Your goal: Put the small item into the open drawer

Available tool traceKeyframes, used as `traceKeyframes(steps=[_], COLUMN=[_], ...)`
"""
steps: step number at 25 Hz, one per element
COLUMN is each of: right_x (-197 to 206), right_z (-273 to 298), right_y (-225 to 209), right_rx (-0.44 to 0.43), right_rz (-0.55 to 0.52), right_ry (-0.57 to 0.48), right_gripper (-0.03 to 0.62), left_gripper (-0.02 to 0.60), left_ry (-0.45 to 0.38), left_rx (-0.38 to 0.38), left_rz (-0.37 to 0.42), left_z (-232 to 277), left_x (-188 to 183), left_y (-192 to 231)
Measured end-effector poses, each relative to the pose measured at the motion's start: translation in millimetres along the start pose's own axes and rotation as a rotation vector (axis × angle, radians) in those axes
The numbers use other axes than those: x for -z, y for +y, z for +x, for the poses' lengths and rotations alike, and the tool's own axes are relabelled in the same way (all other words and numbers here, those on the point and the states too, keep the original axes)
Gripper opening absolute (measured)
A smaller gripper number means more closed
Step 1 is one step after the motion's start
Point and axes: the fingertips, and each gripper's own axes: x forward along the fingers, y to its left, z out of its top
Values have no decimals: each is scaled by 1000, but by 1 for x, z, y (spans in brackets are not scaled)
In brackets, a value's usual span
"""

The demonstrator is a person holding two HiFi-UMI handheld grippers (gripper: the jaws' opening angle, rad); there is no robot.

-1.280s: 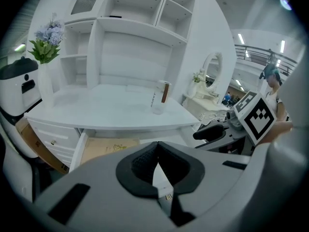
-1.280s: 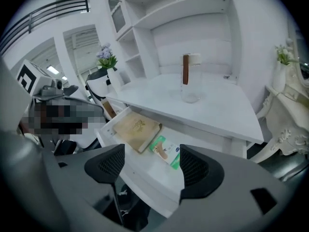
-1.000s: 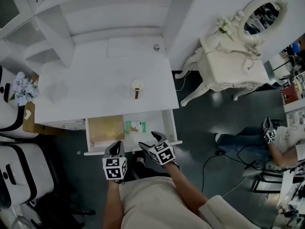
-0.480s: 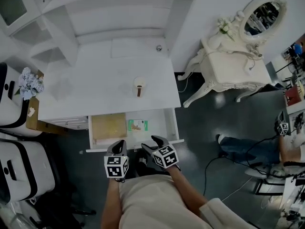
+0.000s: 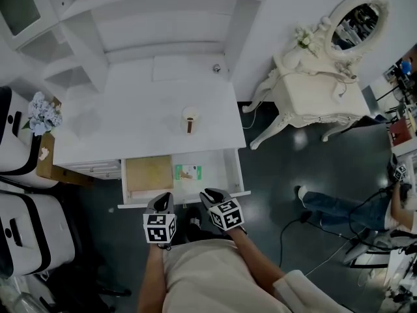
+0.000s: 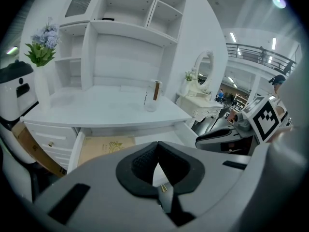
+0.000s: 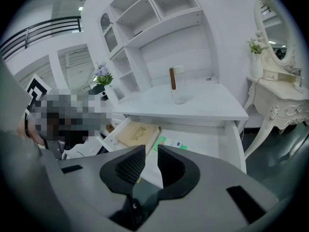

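The right hand-held gripper (image 7: 151, 159) has just been closing and now shows a narrow gap with nothing in it. The left hand-held gripper (image 6: 155, 157) is closed and empty. Just beyond both, the small green-and-white packet (image 5: 186, 172) lies flat in the open drawer (image 5: 232, 169), its long axis left to right, beside a flat tan box (image 5: 148, 174) on its left.

A white desk (image 5: 130, 109) stands in the middle of the room. On its top, right of centre, is a clear glass (image 5: 189, 119) with a brown stick in it. A small round metal object (image 5: 216, 68) lies at its back right corner. Open white shelves (image 5: 163, 25) rise behind it. Pale blue flowers (image 5: 44, 113) stand just left of it. An ornate white dressing table (image 5: 319, 93) with an oval mirror (image 5: 355, 21) stands to its right.
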Motion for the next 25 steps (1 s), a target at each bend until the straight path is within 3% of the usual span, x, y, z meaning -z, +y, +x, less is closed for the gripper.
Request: traceKeyframes(steps=[6,25], right_x=[4,8], right_z=[-3,0], right_y=[-8,-20], right_rx=[30,50], right_rz=[25,28], right_ry=[6,37], right_gripper=[26,26], left_gripper=[17,17], left_ry=[0,17], left_rx=[5,6], left_rz=[12,-1], left_z=[1,9], left_x=[0,3], left_y=[-3,0])
